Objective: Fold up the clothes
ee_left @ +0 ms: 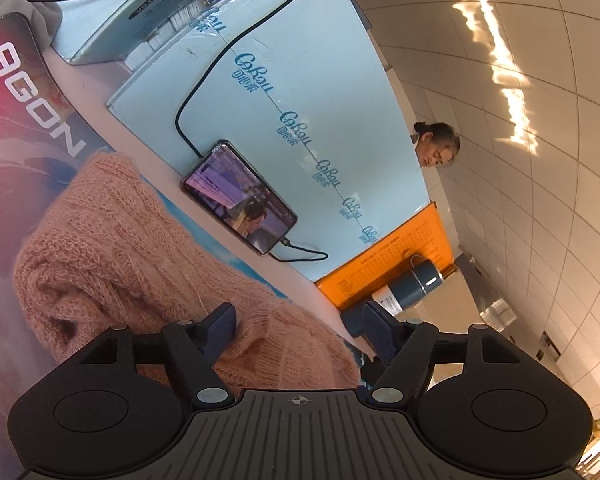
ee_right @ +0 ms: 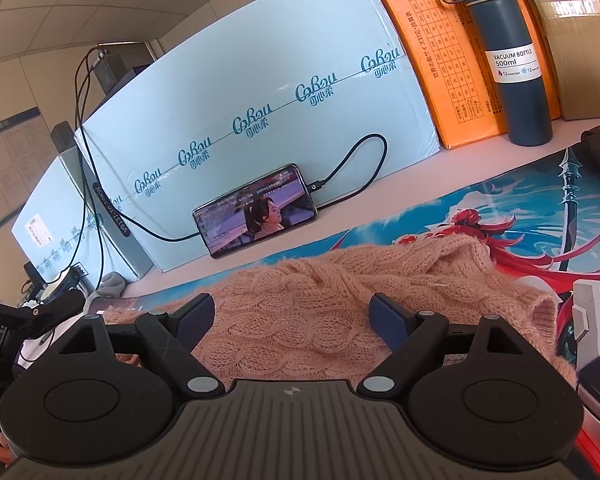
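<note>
A pink cable-knit sweater (ee_left: 140, 256) lies bunched on the printed desk mat (ee_left: 28, 120); it also shows in the right wrist view (ee_right: 320, 300). My left gripper (ee_left: 300, 328) is open, tilted sideways, with the sweater's edge between its fingers; I cannot tell whether they touch it. My right gripper (ee_right: 290, 316) is open just above the sweater's near part, fingers on either side of the knit.
A phone (ee_right: 256, 214) on a charging cable leans against pale blue cartons (ee_right: 260, 100) at the back. An orange box (ee_right: 452, 48) and a dark blue vacuum bottle (ee_right: 512, 60) stand to the right. A grey cloth (ee_right: 112, 284) lies by the cartons. A person (ee_left: 438, 148) stands behind.
</note>
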Demonstrator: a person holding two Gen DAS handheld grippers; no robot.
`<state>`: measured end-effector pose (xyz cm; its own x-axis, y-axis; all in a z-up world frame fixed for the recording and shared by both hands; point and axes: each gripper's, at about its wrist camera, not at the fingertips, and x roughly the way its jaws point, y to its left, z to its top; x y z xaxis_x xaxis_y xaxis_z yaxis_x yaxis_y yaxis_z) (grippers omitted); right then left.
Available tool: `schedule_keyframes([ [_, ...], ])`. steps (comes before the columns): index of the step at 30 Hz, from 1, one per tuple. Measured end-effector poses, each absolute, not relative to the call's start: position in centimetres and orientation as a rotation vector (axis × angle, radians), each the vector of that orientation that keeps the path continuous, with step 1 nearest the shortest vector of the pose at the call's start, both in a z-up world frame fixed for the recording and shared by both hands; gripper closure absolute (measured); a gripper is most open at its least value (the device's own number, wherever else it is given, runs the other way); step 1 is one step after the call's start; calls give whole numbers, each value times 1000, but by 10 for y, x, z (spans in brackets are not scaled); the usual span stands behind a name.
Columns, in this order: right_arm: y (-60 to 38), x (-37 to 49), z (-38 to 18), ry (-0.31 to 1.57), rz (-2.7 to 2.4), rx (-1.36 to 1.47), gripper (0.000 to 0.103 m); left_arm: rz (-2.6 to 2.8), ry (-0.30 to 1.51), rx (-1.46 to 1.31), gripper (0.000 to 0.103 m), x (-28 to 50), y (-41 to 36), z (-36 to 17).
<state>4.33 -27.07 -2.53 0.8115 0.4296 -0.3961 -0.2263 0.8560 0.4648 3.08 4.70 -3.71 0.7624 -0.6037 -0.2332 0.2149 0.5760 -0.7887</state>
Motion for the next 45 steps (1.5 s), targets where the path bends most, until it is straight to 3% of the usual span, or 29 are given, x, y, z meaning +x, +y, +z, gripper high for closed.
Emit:
schedule_keyframes([
  [8,-271,43,-25,514,362,417,19,-448,549,-388,26,25,2,-27],
  [10,-271,43,-25,514,363,418,19,-415,548,-299,30,22,-8,-25],
  [12,-272,42,-25,512,363,421,19,-372,553,-259,55,22,-11,-24],
  [16,-272,42,-24,510,363,425,19,-295,554,-242,85,24,-5,-22],
  [22,-271,39,-22,502,376,424,19,-252,468,-250,88,24,-12,-8],
  [25,-270,39,-21,501,381,422,19,-260,503,-244,78,32,-23,-10],
  [27,-270,39,-21,501,383,420,19,-290,522,-261,43,33,-28,-13],
  [29,-270,38,-20,500,383,419,19,-335,461,-281,27,25,-29,-11],
  [32,-270,38,-20,497,385,420,19,-372,438,-287,23,20,-33,-10],
  [37,-270,37,-20,496,386,422,19,-396,552,-256,16,30,-41,-25],
  [41,-270,37,-21,498,381,424,19,-392,468,-392,15,17,-19,-11],
  [45,-271,37,-20,493,379,429,19,-160,318,-539,7,-1,19,-3],
])
